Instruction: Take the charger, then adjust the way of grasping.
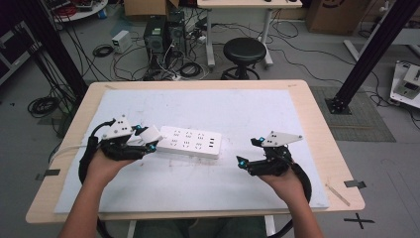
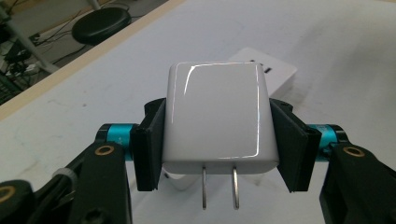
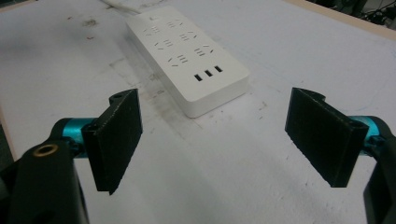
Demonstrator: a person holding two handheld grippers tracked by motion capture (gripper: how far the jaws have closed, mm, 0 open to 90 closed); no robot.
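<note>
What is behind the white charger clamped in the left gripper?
Behind the white charger sits the power strip; one corner shows past it, on the white mat. The charger covers the remainder, so its sockets cannot be seen in the left gripper view.

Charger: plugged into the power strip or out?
Out. The left gripper holds the white charger in its jaws, both prongs bare, above the table beside the power strip.
</note>
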